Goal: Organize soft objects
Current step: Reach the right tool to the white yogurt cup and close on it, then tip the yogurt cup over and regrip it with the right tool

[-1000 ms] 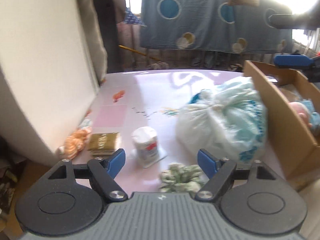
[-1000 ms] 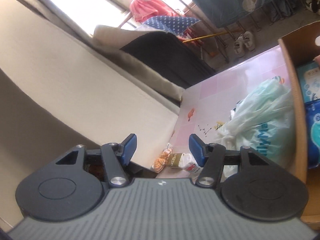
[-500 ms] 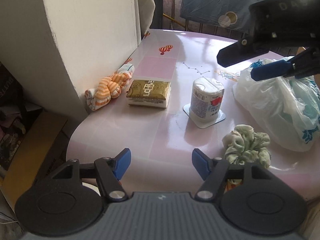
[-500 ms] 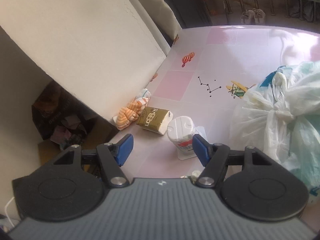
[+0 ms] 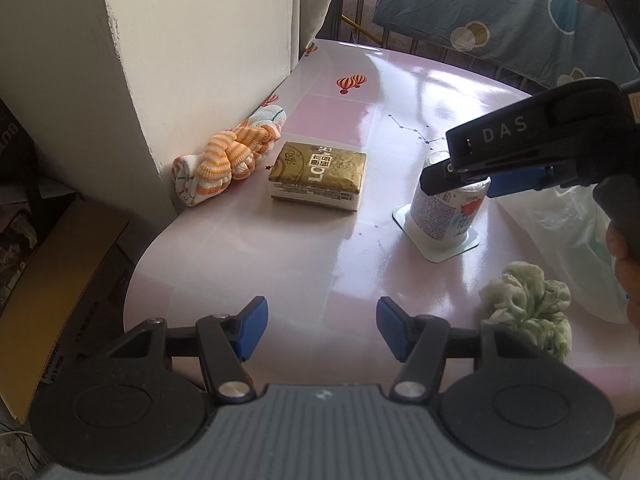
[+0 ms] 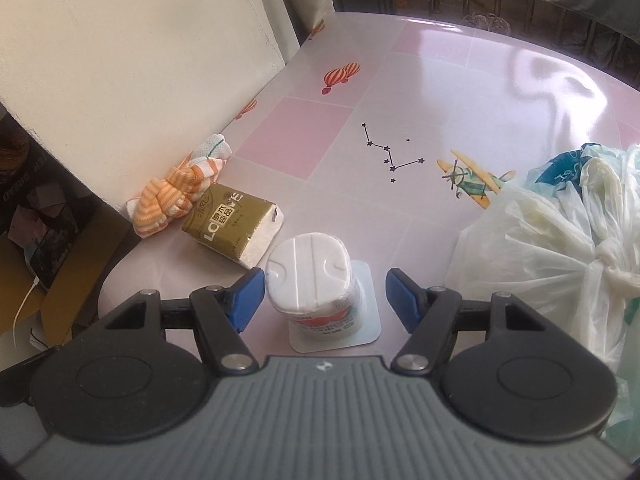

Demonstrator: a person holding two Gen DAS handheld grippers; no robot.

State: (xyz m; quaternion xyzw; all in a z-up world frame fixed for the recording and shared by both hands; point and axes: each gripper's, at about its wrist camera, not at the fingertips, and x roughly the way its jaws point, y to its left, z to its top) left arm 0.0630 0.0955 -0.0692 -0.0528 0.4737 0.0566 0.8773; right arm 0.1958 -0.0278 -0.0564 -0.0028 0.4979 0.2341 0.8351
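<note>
Our right tongs (image 6: 325, 300) hang over the upturned white yogurt-style cup (image 6: 316, 280), which stands on its foil lid on the pink worktop (image 6: 460, 92), near the front edge. The jaws are closing, with the cup between them, but the blue pads stand clear of its sides, so nothing is gripped yet. Our left tongs (image 5: 320, 330) are also closing, with only bare worktop between their pads.

To take the cup well, we judge we should come lower so the pads meet its body below the domed top, centred, and squeeze lightly, since the thin wall will likely dent. The flat lid may catch on the worktop, so a straight lift seems best.

The other soft things wait: the orange striped knotted cloth (image 5: 224, 164) against the white wall at the far left, the gold tissue pack (image 5: 320, 176) just beside it, the green scrunchie (image 5: 528, 304) at the near right, and the tied plastic bag (image 6: 552, 248) on the right. The left tongs should keep out of the right one's way.
</note>
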